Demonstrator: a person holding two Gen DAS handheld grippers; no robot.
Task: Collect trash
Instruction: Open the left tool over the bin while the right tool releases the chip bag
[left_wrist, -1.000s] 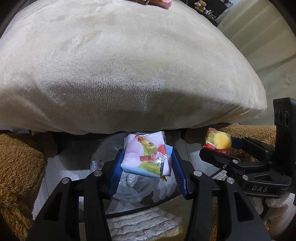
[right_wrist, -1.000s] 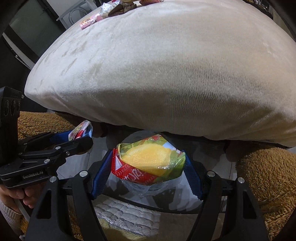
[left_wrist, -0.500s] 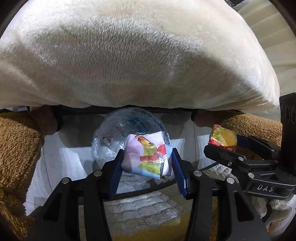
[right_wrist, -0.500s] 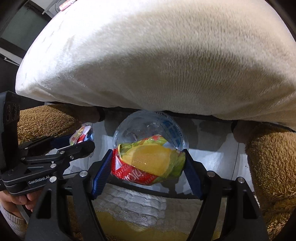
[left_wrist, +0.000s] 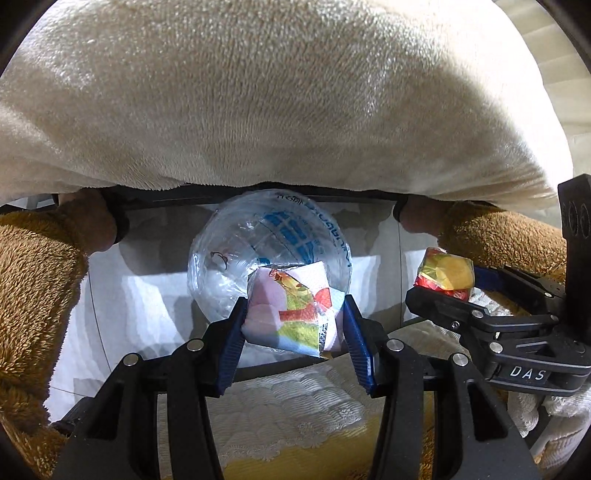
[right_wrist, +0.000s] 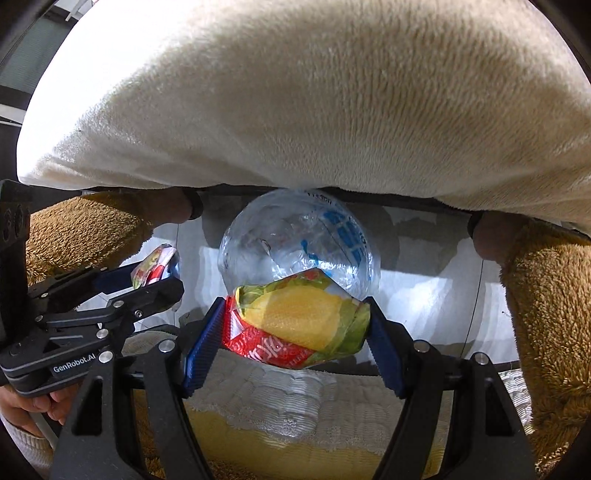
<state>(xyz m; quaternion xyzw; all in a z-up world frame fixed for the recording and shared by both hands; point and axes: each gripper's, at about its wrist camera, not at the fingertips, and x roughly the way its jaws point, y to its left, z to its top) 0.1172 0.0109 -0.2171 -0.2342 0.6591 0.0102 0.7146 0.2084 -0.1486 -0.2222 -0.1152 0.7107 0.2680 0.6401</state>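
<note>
My left gripper (left_wrist: 293, 325) is shut on a pink and white snack wrapper (left_wrist: 290, 308) with red and green print. My right gripper (right_wrist: 295, 330) is shut on a yellow, green and red snack packet (right_wrist: 299, 321). Both hold their trash just above and in front of a round bin lined with a clear plastic bag (left_wrist: 269, 254), which also shows in the right wrist view (right_wrist: 299, 243). The right gripper with its packet (left_wrist: 445, 273) shows at the right of the left view; the left gripper with its wrapper (right_wrist: 155, 266) shows at the left of the right view.
A cream plush blanket (left_wrist: 277, 99) overhangs a table edge just above the bin. Brown fuzzy-covered legs stand at left (left_wrist: 33, 295) and right (right_wrist: 546, 314). A white and yellow quilted cloth (left_wrist: 295, 417) lies below the grippers. The floor (left_wrist: 147, 302) is white.
Both grippers have dropped lower and moved forward under the blanket's edge with their trash. The lined bin has come fully into view and now sits closer behind the held items.
</note>
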